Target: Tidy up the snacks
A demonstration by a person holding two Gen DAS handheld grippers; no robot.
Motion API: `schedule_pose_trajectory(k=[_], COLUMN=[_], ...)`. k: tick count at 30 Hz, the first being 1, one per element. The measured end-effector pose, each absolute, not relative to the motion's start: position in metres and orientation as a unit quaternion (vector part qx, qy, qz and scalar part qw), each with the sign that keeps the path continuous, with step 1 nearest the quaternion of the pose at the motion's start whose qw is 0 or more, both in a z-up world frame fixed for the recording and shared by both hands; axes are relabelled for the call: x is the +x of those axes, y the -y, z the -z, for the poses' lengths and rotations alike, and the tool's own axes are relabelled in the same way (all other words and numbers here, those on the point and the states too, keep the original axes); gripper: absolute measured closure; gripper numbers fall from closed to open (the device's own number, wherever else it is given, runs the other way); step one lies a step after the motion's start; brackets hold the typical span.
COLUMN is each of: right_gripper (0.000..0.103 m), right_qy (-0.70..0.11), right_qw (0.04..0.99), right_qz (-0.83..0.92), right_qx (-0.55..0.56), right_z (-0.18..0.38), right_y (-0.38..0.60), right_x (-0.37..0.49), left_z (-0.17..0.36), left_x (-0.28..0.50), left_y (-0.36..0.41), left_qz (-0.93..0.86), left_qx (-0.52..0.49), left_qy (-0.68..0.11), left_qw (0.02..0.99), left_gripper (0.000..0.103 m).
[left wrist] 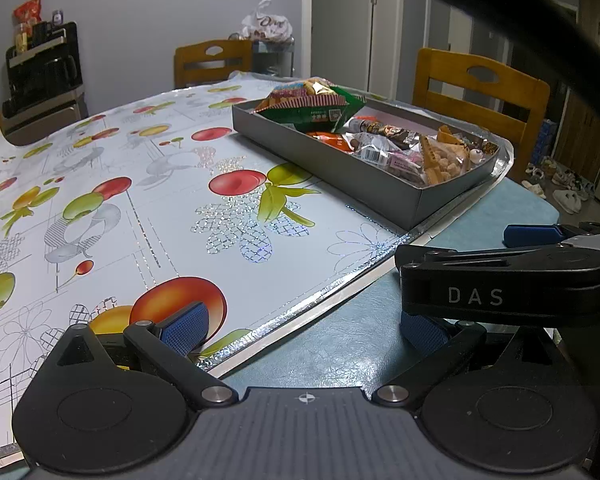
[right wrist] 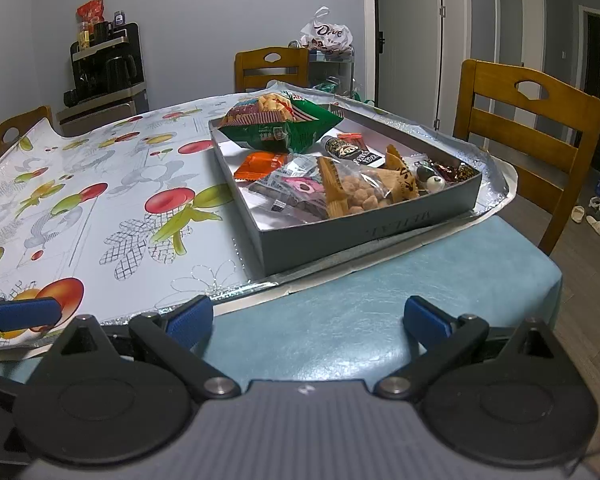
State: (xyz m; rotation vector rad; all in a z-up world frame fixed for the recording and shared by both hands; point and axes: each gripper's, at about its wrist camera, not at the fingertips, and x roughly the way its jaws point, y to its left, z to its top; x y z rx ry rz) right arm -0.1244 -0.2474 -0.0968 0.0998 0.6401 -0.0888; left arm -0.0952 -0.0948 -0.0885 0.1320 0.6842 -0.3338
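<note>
A grey cardboard box (left wrist: 380, 190) (right wrist: 340, 236) sits at the table's right corner on the fruit-print cloth. It holds several snacks: a big green bag (left wrist: 312, 106) (right wrist: 280, 122), an orange packet (left wrist: 330, 140) (right wrist: 260, 164), a clear bag of brown puffs (left wrist: 440, 164) (right wrist: 360, 196), a dark wrapper (right wrist: 352, 152) and small candies (right wrist: 440, 176). My left gripper (left wrist: 304, 326) is open and empty, low over the near table edge. My right gripper (right wrist: 308, 320) is open and empty, just right of the left one; its body shows in the left wrist view (left wrist: 500, 284).
Wooden chairs stand behind the table (left wrist: 212, 60) (right wrist: 272, 68) and at its right (left wrist: 480, 92) (right wrist: 528, 132). A teal cover (right wrist: 380, 300) shows under the cloth at the near corner. A coffee machine shelf (right wrist: 104, 68) stands at the back left. Shoes (right wrist: 596, 216) lie on the floor.
</note>
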Motion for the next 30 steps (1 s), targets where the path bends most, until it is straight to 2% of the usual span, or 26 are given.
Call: schedule_pose_trajectory(k=[30], right_gripper=[0.0], right_qy=[-0.311], right_qw=[0.948], right_qz=[0.043], right_qx=[0.054], right_z=[0.097], right_y=[0.248], right_x=[-0.1254], left_z=[0.0883], left_x=[-0.0928], left_y=[0.0891], left_qz=[0.171], left_qx=[0.064], left_qy=[-0.339], left_qw=[0.923], left_gripper=[0.0])
